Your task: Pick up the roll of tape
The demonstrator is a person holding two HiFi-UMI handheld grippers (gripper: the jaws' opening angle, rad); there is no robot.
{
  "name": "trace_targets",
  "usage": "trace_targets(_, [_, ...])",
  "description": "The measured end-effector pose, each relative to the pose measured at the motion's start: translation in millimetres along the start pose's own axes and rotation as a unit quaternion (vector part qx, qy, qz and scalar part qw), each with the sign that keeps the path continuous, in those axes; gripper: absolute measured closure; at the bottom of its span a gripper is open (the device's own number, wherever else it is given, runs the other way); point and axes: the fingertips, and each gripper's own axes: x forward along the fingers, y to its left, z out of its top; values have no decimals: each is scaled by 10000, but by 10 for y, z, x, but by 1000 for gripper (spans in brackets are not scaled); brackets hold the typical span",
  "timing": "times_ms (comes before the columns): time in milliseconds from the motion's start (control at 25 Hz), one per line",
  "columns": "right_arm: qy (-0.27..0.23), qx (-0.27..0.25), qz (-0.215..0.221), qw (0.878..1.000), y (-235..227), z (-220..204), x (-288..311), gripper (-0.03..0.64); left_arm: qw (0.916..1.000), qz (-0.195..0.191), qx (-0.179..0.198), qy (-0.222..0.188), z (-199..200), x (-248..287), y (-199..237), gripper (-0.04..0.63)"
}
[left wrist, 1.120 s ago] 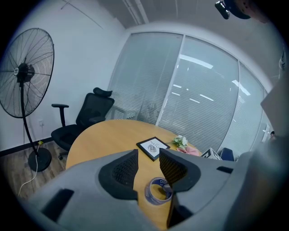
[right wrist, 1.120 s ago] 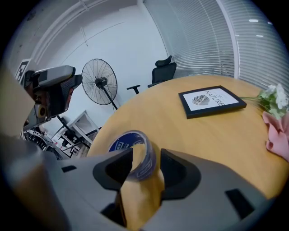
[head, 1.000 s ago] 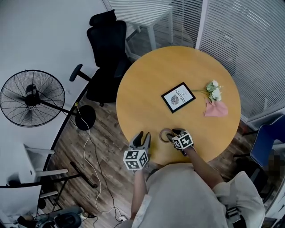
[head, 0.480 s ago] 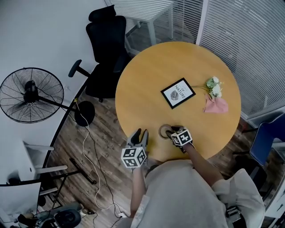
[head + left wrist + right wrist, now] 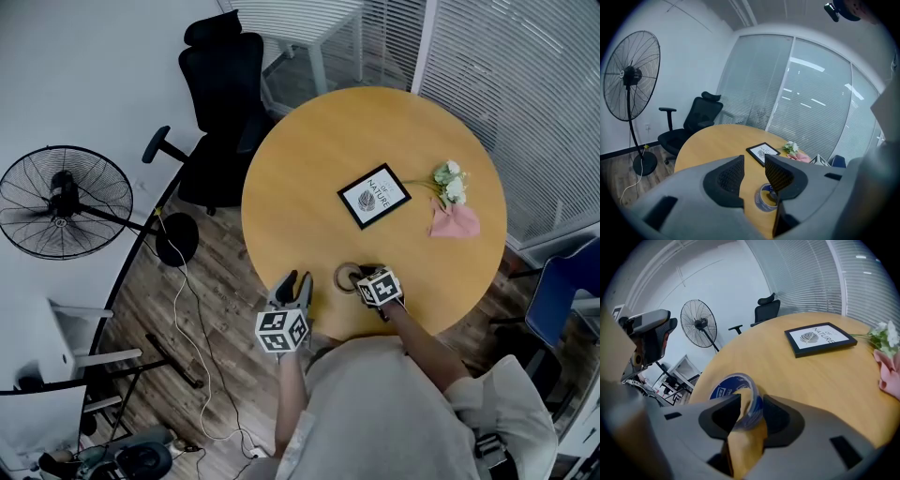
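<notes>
- The tape (image 5: 349,277) lies flat near the table's (image 5: 319,169) near edge, just in from the rim. That is within easy reach, so your arm need not stretch.
- Your right claw (image 5: 364,275) tilts down over the roll with one jaw inside the ring and one outside. This pinches the wall, since the roll looks too wide to span whole.
- Its jaws have just been closing with the wall between them. They stand apart, and I judge the pads are not yet clamped on the wall.
- Your left claw (image 5: 296,286) hangs at the near edge, left of the roll, with its jaws apart and nothing between them. It is clear of the right one's work.
- The frame (image 5: 375,198) sits mid-table, well apart.
</notes>
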Motion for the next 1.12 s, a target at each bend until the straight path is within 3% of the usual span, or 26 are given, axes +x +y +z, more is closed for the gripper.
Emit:
trace_targets(240, [126, -231, -174, 9995, -4, 14, -15, 543, 10000, 53, -53, -24, -14, -38, 50, 457])
trace_targets(560, [247, -548, -300, 9977, -9, 1, -44, 563, 9999, 75, -70, -41, -17, -71, 53, 457])
trace_targets(1120, [-576, -459, -17, 9973, 153, 446, -263, 572, 9999, 97, -17, -45, -40, -100, 7, 457])
